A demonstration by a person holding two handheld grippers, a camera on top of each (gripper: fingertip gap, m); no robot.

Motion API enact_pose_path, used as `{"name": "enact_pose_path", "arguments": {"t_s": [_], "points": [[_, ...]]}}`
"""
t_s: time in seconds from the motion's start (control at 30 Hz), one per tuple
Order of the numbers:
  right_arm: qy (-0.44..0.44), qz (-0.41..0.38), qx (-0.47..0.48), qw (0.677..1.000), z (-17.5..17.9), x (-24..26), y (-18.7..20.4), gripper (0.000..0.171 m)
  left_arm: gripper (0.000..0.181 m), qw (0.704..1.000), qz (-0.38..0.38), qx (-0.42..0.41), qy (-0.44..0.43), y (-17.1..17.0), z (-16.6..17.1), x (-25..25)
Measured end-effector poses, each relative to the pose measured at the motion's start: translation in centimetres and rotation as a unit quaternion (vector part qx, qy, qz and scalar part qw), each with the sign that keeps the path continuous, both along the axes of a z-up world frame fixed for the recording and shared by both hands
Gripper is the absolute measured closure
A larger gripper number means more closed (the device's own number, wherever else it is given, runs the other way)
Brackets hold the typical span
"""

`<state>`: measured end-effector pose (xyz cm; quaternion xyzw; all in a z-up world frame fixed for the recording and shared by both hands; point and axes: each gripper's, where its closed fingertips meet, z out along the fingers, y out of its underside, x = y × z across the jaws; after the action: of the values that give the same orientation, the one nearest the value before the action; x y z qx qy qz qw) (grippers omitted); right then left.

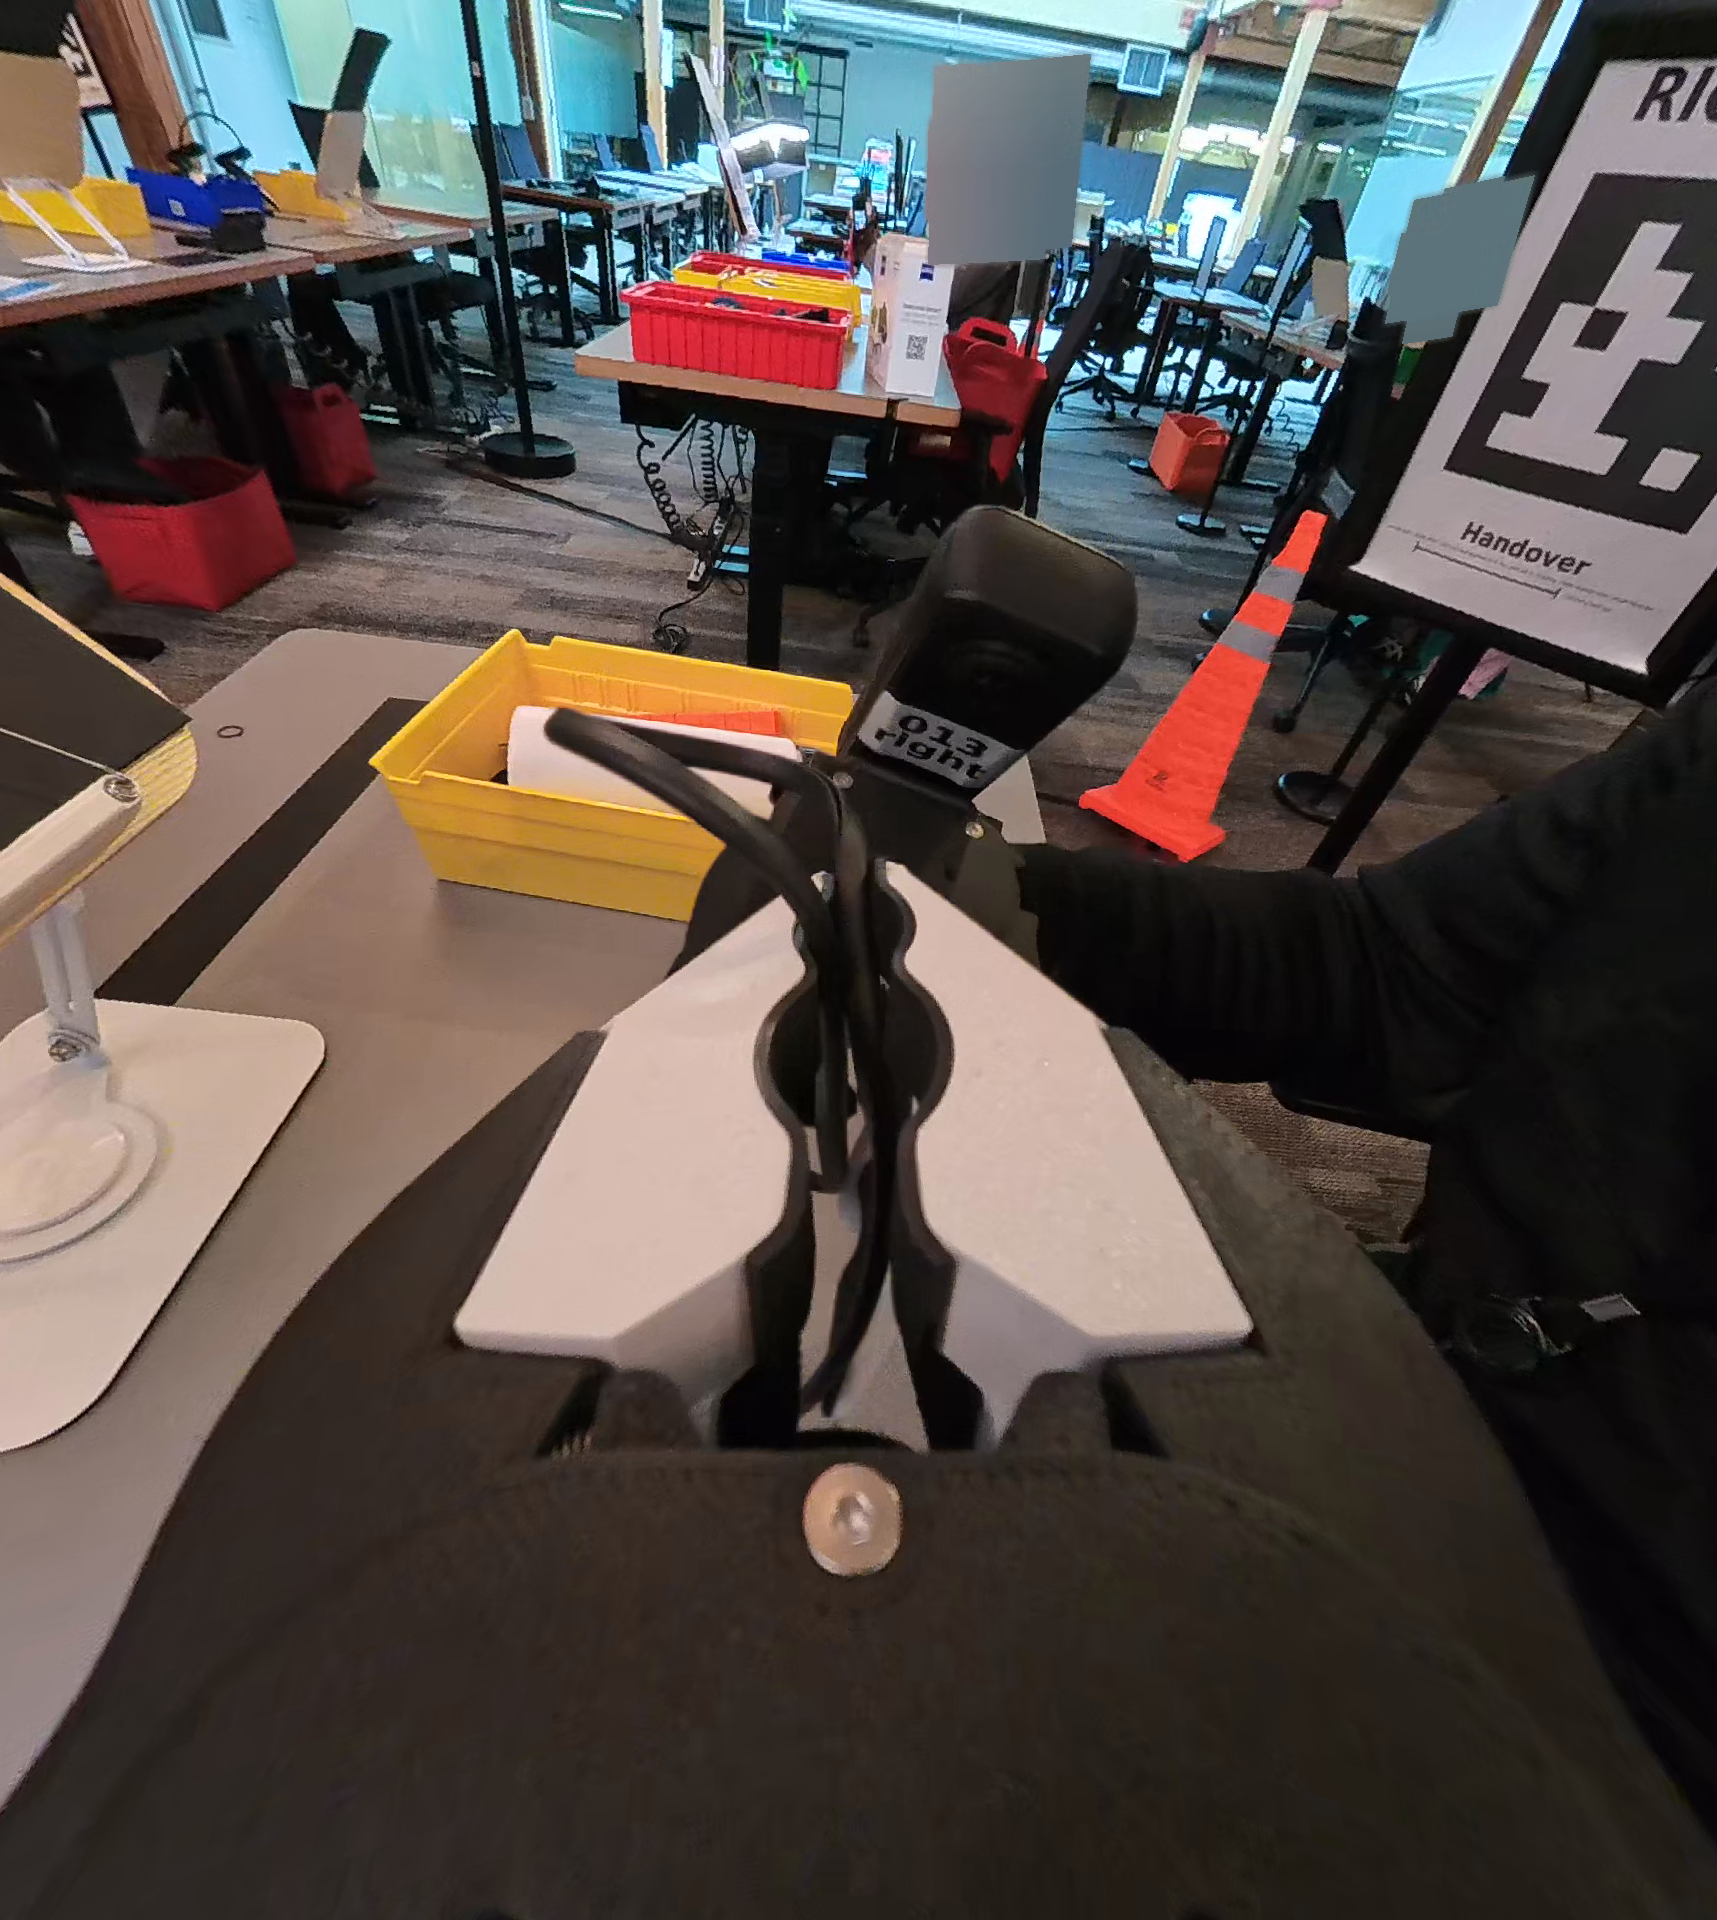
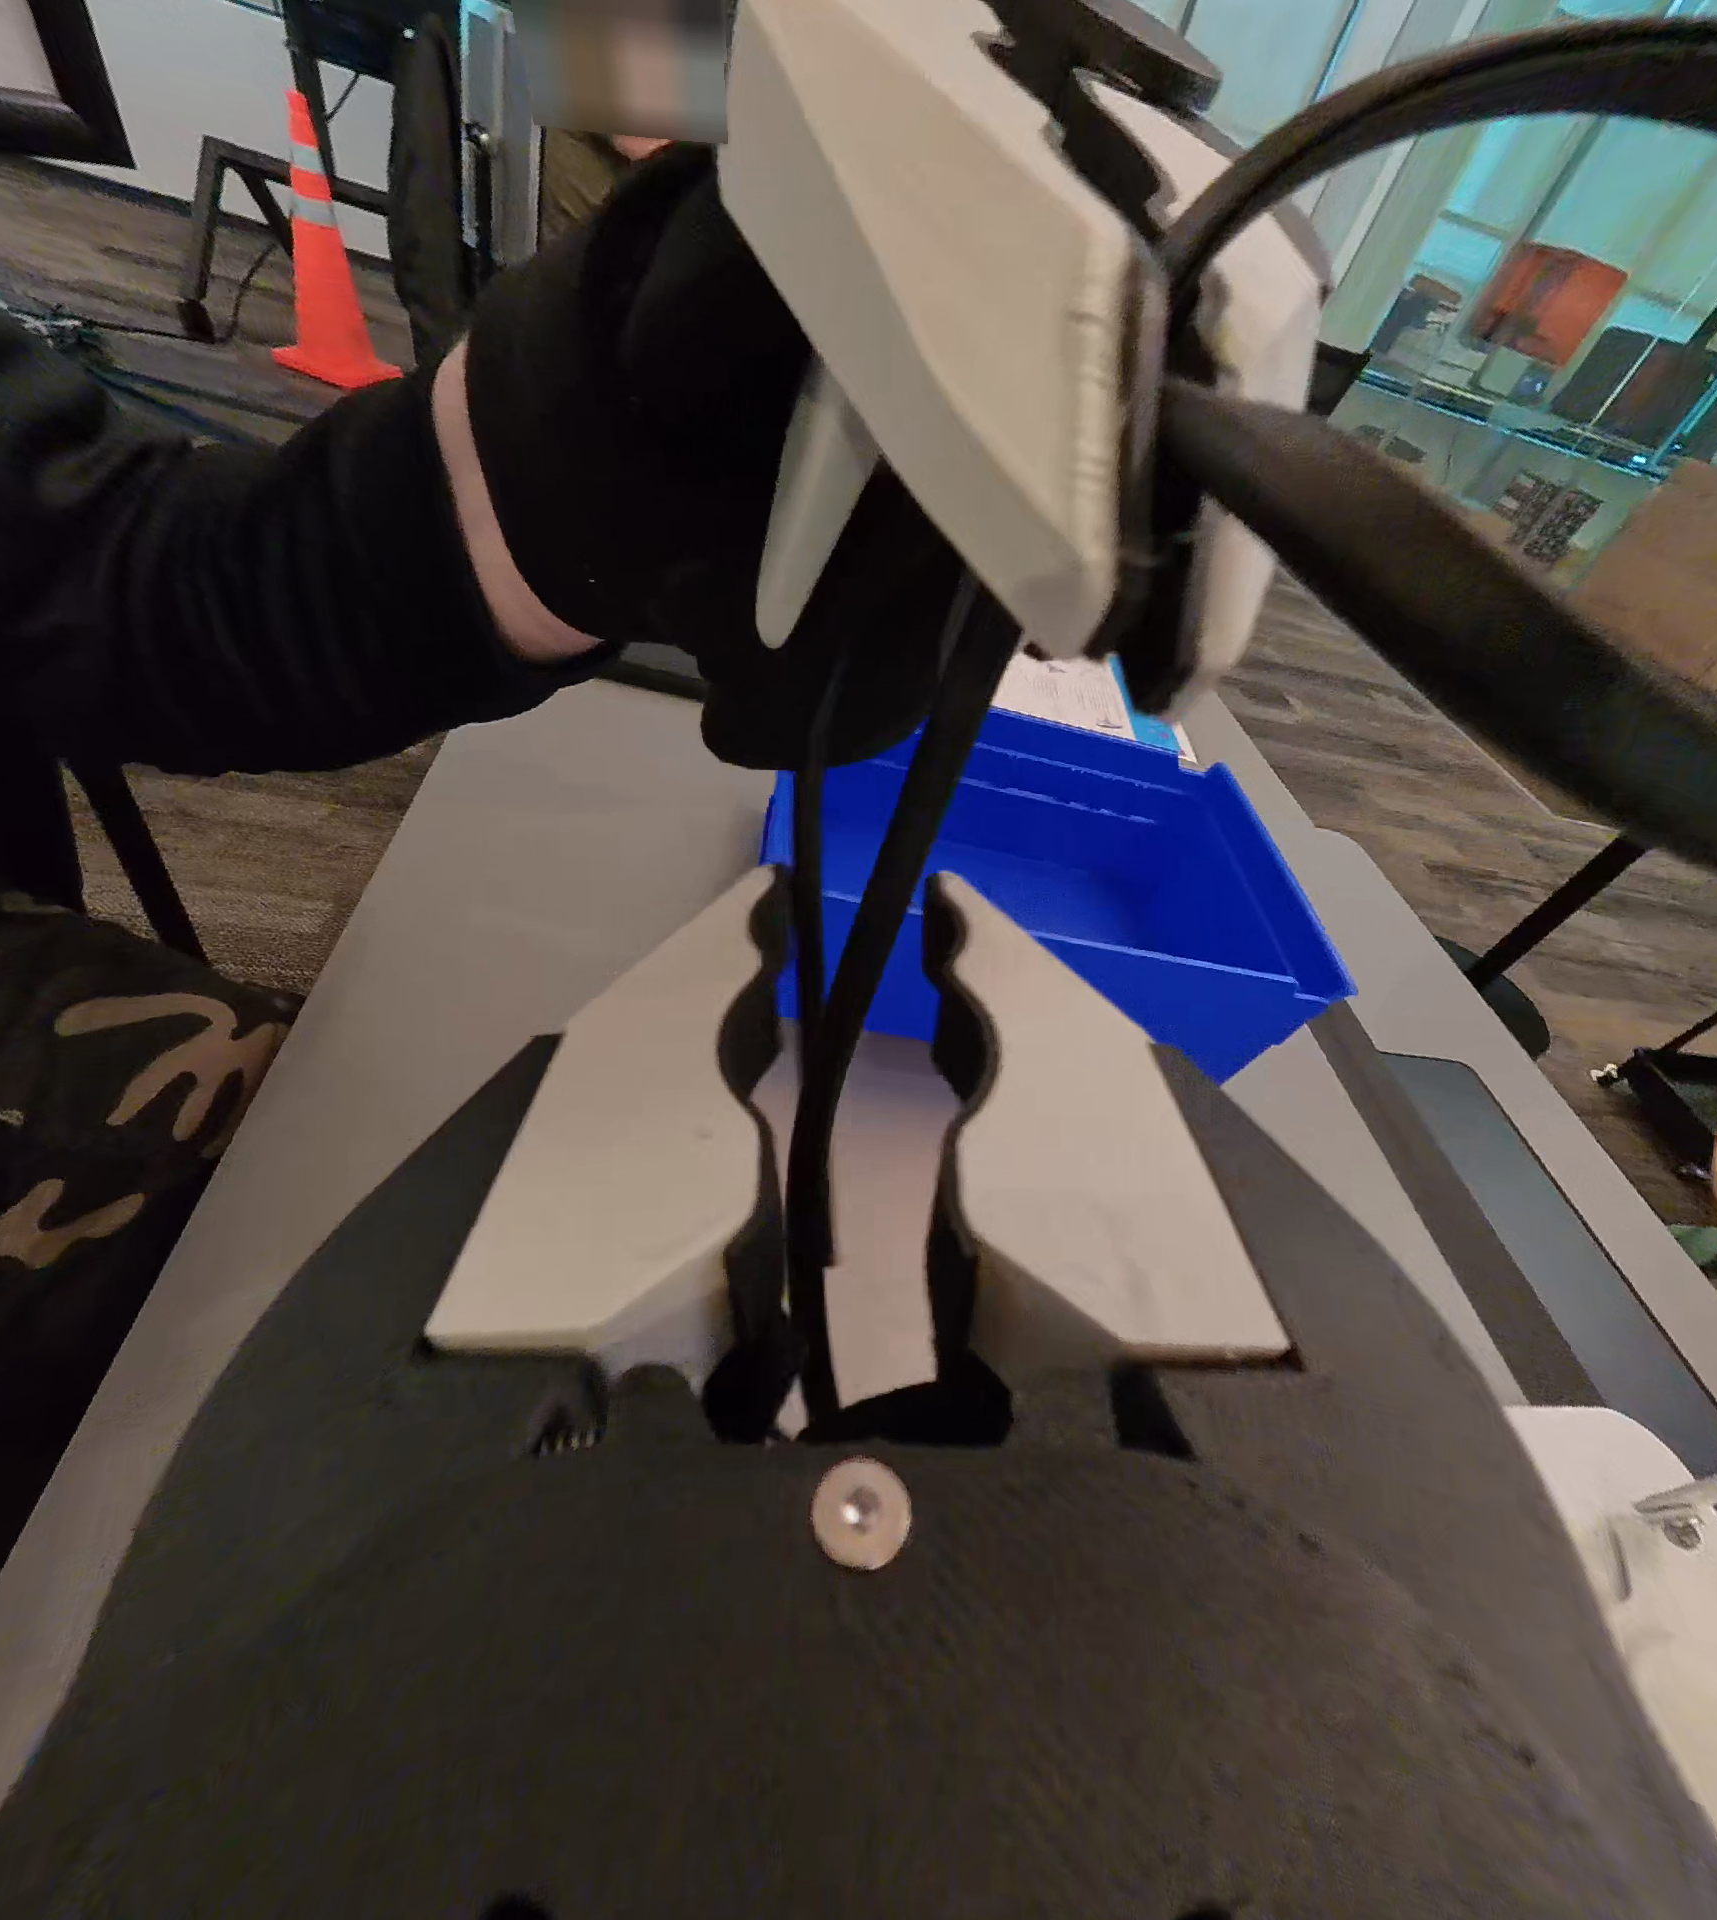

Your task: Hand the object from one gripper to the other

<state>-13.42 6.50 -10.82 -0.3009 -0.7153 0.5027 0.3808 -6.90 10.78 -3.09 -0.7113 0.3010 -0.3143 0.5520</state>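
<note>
The object is a bundle of thin black cable [image 1: 838, 1039]. My left gripper [image 1: 849, 904] is shut on the cable, whose strands run down between its grey fingers [image 1: 667, 1143] and loop out to the left above them. In the right wrist view the left gripper [image 2: 1145, 447] is close overhead, clamping the cable [image 2: 864, 935]. Two strands hang from it down into the gap of my right gripper [image 2: 854, 894], which is open around them without pinching. The right gripper's black camera housing [image 1: 1010, 623] shows just beyond the left fingertips; its fingers are hidden there.
A yellow bin [image 1: 542, 831] with a white roll stands on the grey table [image 1: 366, 987] ahead. A blue bin [image 2: 1093, 914] lies below the right gripper. A white stand base [image 1: 54, 1195] is at the left. An orange cone [image 1: 1207, 707] and a sign stand [image 1: 1612, 364] are at the right. Spacing between my two grippers at the tips: around 10 cm.
</note>
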Motion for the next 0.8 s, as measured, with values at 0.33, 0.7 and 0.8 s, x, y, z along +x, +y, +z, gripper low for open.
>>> {"name": "enact_pose_path", "arguments": {"t_s": [0.33, 0.7, 0.8], "points": [[-0.001, -0.001, -0.019, 1.0, 0.6, 0.4, 0.6, 0.171, 0.179, 1.0, 0.01, 0.017, -0.022, 0.2, 0.9, -0.7], [-0.016, 0.007, 0.006, 1.0, -1.2, -0.8, -1.0, 0.171, 0.179, 1.0, 0.008, 0.019, -0.021, 0.2, 0.8, -0.5], [-0.018, 0.004, -0.01, 1.0, -0.6, -0.2, -0.1, 0.171, 0.179, 0.999, 0.016, 0.026, -0.029, 0.3, 1.3, -1.4]]}}
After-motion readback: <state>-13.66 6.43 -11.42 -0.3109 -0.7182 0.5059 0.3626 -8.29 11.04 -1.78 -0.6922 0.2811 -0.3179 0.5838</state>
